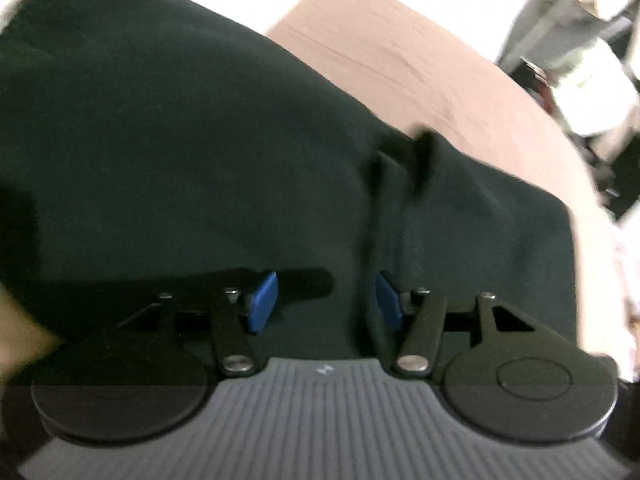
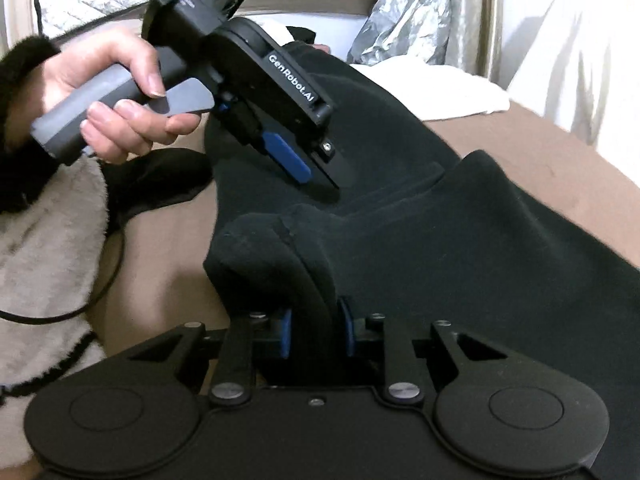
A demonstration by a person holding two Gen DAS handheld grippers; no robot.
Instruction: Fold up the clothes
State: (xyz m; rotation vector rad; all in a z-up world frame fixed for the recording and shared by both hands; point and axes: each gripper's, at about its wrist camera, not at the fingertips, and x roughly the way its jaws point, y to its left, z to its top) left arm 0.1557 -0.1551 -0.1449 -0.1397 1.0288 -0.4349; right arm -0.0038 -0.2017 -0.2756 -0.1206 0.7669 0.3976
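A dark garment [image 2: 460, 240] lies on the tan bed [image 2: 560, 168]. The right gripper [image 2: 316, 334] pinches a fold of it. The left gripper [image 1: 326, 300] hovers above, jaws apart.

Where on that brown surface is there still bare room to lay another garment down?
Bare brown surface lies right of the black garment, up to the white bedding. A narrower strip sits between garment and fleece. The middle is crowded.

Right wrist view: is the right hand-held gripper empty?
No, a bunched fold of the dark garment sits pinched between the blue pads of the right hand-held gripper.
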